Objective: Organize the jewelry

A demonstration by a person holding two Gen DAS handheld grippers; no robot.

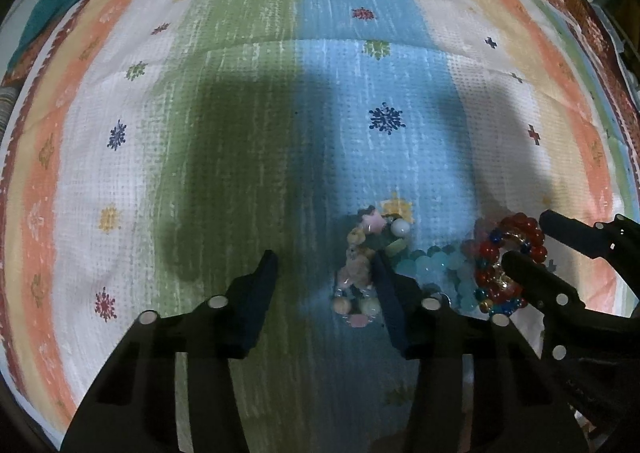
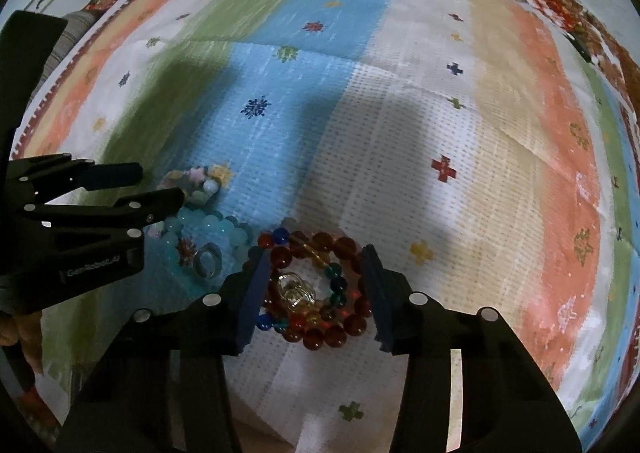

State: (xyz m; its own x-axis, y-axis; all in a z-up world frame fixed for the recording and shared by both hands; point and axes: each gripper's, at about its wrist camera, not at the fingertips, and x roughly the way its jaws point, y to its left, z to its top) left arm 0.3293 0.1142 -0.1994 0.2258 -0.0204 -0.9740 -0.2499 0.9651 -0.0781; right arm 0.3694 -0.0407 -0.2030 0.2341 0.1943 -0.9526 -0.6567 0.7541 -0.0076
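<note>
Bedspread [image 2: 440,173], striped, carries all pieces. Red bead bracelet [image 2: 344,327]: lies flat between our right tool's [image 2: 316,293] spread, unclenched fingers, directly ahead. Pastel bracelet [image 1: 360,265]: just inside our left tool's [image 1: 324,281] right finger, jaws released. Aqua bracelet [image 1: 436,265] between both.

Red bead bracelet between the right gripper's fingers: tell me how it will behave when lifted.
The red bead bracelet looks strung on cord, so it will probably sag and change shape. Its round glossy beads may slip or roll against the fingers of the right gripper. The multicolored strand nested inside may come along.
</note>
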